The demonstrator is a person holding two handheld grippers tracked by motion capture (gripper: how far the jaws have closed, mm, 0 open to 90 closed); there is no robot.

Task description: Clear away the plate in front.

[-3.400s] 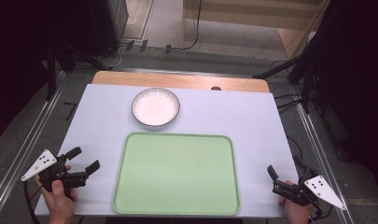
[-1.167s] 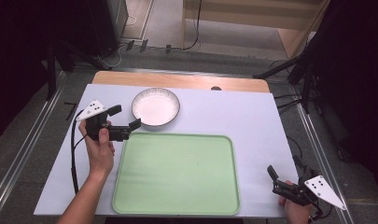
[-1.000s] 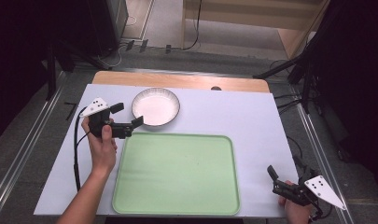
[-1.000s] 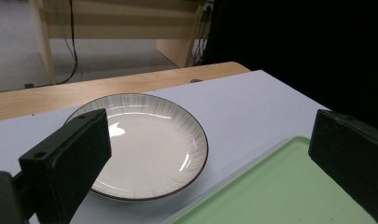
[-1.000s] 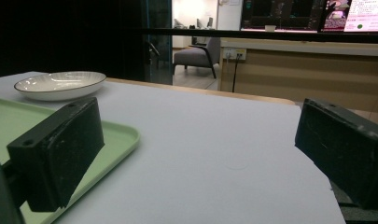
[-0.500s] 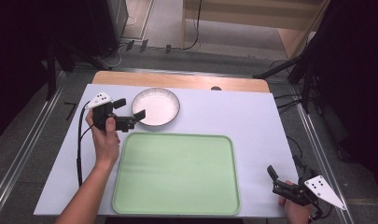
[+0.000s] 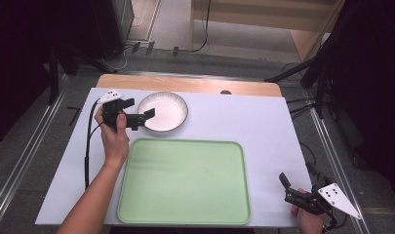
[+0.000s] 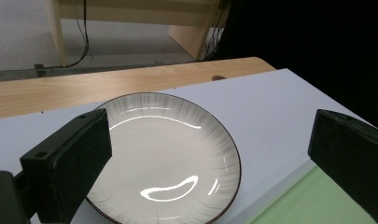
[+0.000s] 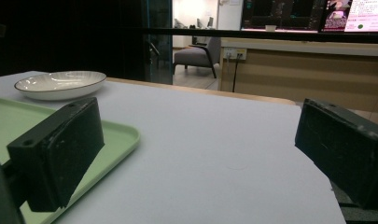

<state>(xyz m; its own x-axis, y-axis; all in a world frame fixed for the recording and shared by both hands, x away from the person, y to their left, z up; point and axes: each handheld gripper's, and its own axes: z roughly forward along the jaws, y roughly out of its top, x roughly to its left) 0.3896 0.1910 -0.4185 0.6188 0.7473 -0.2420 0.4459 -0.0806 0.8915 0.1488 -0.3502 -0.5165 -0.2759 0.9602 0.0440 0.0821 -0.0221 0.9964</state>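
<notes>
left claw (image 7: 140, 111): black, black cable | right claw (image 7: 296, 183): black, dotted grey plate

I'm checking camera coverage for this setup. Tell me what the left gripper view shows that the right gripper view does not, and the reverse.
Left gripper view alone: the inside of the round white ribbed plate with a dark rim, seen from above between the open jaws of the left gripper, and the table's bare wooden strip beyond it.

Right gripper view alone: a lit room with a grey chair and a wooden counter, past the open jaws of the right gripper.

Both: the plate, the flat green tray and the white table top.
</notes>
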